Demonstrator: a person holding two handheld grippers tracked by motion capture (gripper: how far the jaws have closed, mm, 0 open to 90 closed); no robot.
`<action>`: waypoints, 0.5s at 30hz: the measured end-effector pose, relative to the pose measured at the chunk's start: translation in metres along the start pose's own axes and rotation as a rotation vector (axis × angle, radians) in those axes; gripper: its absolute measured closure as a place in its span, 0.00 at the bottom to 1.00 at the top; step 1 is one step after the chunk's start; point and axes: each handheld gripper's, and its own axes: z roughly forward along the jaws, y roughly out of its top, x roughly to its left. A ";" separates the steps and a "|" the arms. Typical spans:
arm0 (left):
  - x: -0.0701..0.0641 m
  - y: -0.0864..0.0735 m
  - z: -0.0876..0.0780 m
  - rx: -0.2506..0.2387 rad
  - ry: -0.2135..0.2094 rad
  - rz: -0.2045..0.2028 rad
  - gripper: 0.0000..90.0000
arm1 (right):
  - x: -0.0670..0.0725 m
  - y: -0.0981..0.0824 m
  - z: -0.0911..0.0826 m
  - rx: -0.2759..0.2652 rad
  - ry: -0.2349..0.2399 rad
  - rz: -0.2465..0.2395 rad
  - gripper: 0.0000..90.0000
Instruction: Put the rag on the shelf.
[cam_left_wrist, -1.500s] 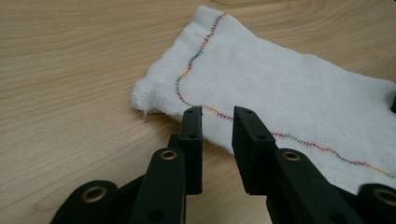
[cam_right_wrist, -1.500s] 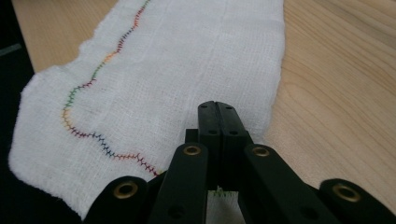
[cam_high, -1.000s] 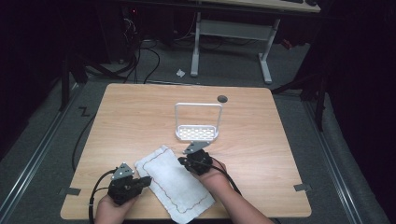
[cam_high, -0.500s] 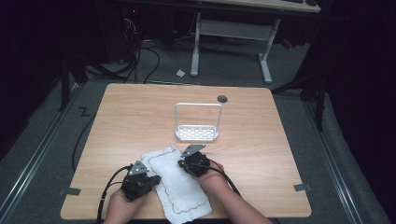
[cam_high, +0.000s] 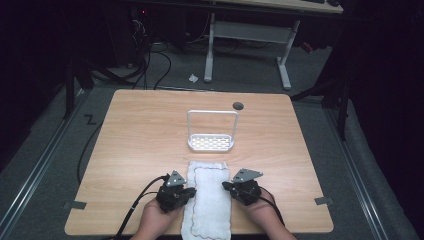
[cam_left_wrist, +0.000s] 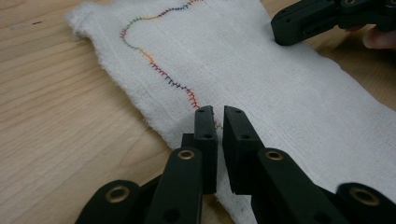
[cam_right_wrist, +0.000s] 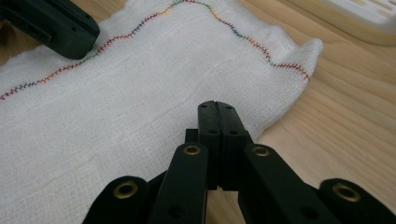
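where the cloth (cam_high: 209, 200) leaves frame, its near end is cut off.

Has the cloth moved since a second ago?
Yes. The cloth has turned from a slant to lie straight, its far end now just below the white rack.

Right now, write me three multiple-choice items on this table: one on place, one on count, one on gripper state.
1. Where does the white cloth lie?
A. Inside the rack
B. Between the two grippers, at the table's near edge
C. On the floor

2. How many white racks stand on the table?
A. One
B. Two
C. Three

3. How do the right gripper's jaws stand?
A. Wide open
B. Shut
C. Holding the rack

Key: 1 B, the high view shows the cloth flanked by both grippers. 2 A, a single rack stands beyond the cloth. 3 B, the right gripper view shows the jaws pressed together.
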 end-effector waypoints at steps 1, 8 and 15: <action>0.000 0.000 0.000 -0.004 -0.012 -0.015 0.88 | -0.002 -0.002 -0.002 -0.006 -0.003 0.012 1.00; 0.034 0.022 -0.010 -0.094 0.089 -0.118 0.65 | -0.013 -0.006 -0.011 -0.068 0.001 0.053 0.93; 0.055 0.052 0.027 -0.038 0.141 -0.147 0.56 | -0.022 -0.008 -0.014 -0.099 -0.011 0.103 0.86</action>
